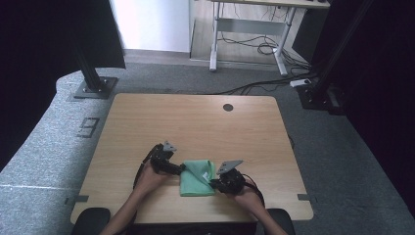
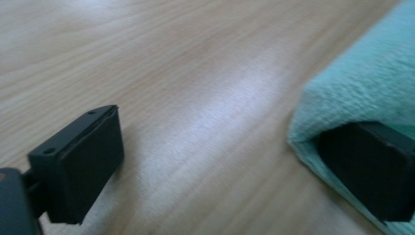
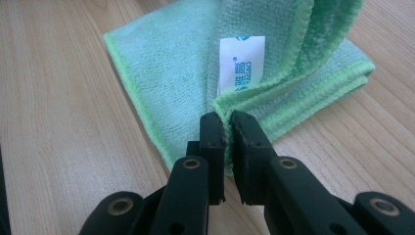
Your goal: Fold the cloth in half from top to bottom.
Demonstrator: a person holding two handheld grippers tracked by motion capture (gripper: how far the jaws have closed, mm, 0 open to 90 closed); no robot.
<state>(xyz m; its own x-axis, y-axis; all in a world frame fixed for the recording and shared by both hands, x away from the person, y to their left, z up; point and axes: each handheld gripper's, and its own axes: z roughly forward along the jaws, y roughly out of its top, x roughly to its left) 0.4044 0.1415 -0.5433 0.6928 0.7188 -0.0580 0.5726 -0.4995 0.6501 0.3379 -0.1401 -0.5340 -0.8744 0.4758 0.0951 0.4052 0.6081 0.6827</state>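
Observation:
A green microfibre cloth [image 1: 195, 182] lies folded on the wooden table [image 1: 195, 122] near its front edge. My right gripper [image 1: 214, 183] is at the cloth's right side, shut on a lifted hemmed corner of the cloth [image 3: 166, 63] in the right gripper view [image 3: 227, 132]. A white label [image 3: 241, 63] shows on the raised layer. My left gripper [image 1: 181, 169] is at the cloth's upper left corner. It is open in the left gripper view [image 2: 220, 161], with one jaw tucked into a fold of the cloth [image 2: 372, 83] and the other on bare wood.
A round cable hole [image 1: 228, 107] sits near the table's far edge. Bare wood stretches beyond and to both sides of the cloth. Black frame posts [image 1: 90, 73] stand on the grey floor at the left and right, and a desk with cables [image 1: 259, 46] stands behind.

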